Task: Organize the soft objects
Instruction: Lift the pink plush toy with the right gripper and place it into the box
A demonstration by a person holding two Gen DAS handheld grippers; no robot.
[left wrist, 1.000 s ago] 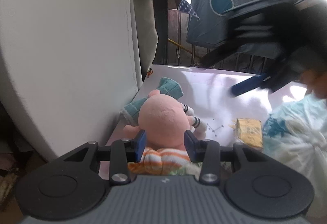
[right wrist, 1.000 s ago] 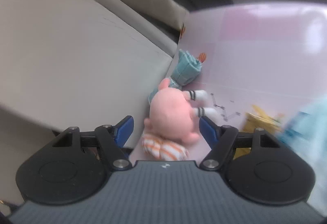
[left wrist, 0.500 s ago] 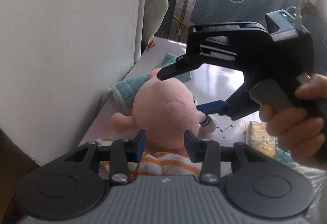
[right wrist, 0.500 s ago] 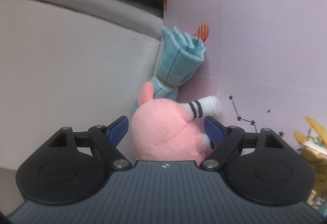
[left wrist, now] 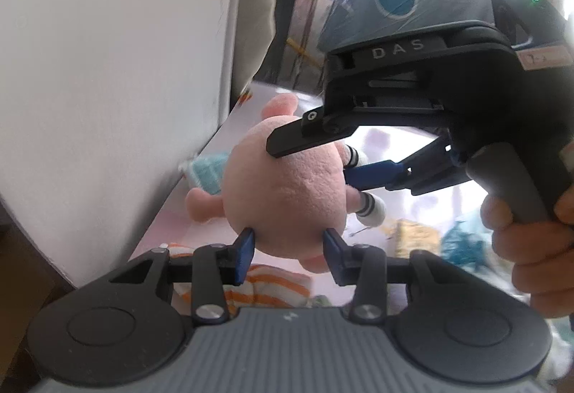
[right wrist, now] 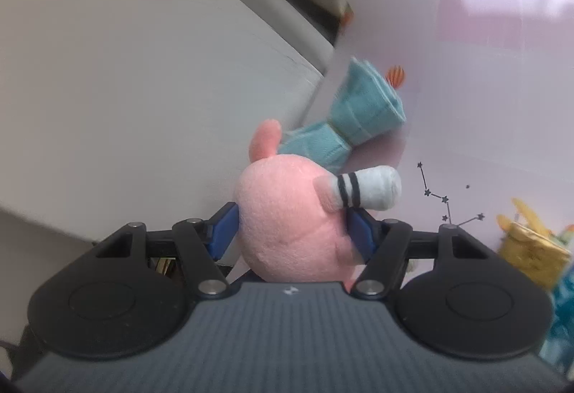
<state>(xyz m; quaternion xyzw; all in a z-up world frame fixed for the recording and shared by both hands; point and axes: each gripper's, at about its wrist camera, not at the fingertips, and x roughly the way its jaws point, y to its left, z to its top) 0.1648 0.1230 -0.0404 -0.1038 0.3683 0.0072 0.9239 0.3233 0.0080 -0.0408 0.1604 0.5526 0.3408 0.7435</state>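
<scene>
1. Pink plush toy [left wrist: 287, 188], round-bodied, with stubby limbs tipped white and banded black; it sits lifted just above the pale pink tabletop [right wrist: 484, 98], close beside the white panel [left wrist: 107, 70].
2. Judged light and very soft: pile dimples under contact, so it should squash rather than slip. No fragile parts seen.
3. Best hold looks like the fat middle of the body; limbs and ear are thin and would likely pull or flop.
4. Left gripper [left wrist: 288, 246]: jaws partly closed, blue pads pressing the toy's lower end from both sides.
5. Right gripper [right wrist: 292, 231]: jaws have just been closing, toy's body between them, pads now touching its flanks. Seen from the left wrist view, one finger lies across the top of the body.
6. Teal ribbed cloth [right wrist: 344, 127] lies just behind the toy, against the panel.
7. Orange-striped cloth [left wrist: 258, 289] lies below the left gripper.
8. Yellow packet [right wrist: 531, 249] well apart on the right.
</scene>
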